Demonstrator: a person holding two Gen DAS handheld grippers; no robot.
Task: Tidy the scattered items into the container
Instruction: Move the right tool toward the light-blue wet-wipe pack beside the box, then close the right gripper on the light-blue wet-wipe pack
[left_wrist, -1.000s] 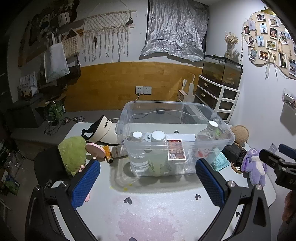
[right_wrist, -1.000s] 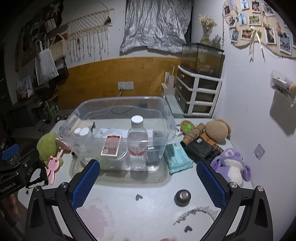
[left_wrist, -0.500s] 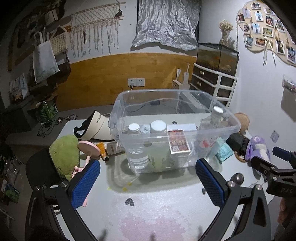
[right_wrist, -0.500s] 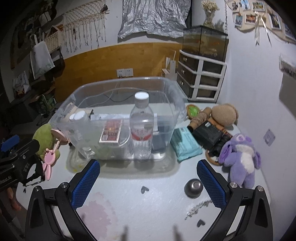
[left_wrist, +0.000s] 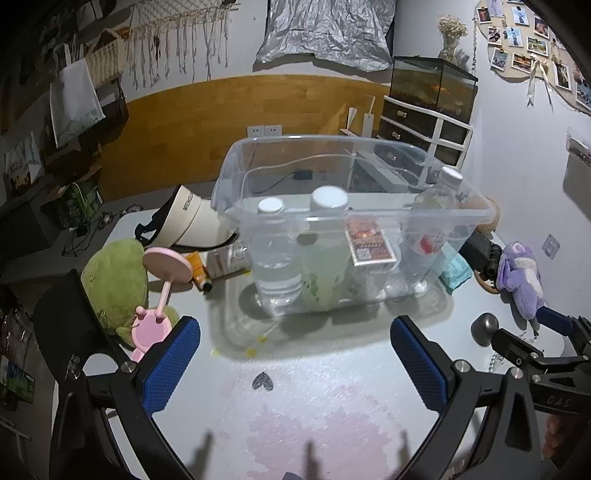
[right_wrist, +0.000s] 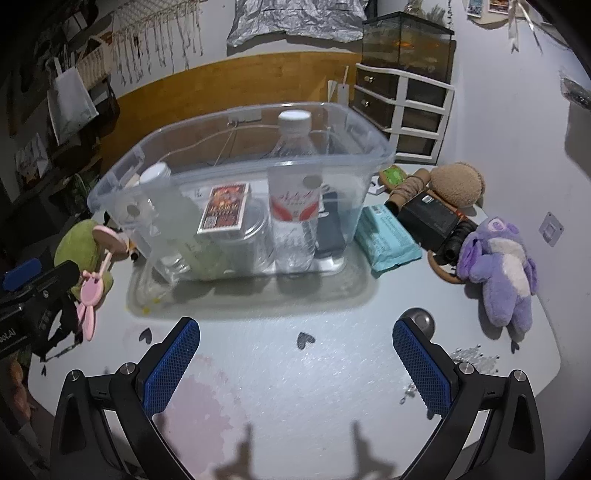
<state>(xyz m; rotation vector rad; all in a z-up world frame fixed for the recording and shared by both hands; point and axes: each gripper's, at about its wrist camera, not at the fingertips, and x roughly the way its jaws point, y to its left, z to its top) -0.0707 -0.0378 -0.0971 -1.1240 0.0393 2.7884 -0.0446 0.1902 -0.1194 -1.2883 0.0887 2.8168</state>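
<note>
Clear plastic container (right_wrist: 243, 155) is seated at the centre of the white table (right_wrist: 332, 369); upright water bottles (right_wrist: 293, 199) and a red card pack (right_wrist: 223, 208) are held inside it. Scattered items are located outside it: a green plush (left_wrist: 114, 280) and pink fan (left_wrist: 162, 291) at 9 o'clock of the container, a teal packet (right_wrist: 389, 240) touching its 3 o'clock wall, and a purple plush (right_wrist: 498, 266) further toward 3 o'clock. A small grey dome (right_wrist: 419, 319) is found at 5 o'clock. The left gripper (left_wrist: 295, 365) and right gripper (right_wrist: 295, 365) are both spread wide above bare tabletop, with nothing between the blue pads.
</note>
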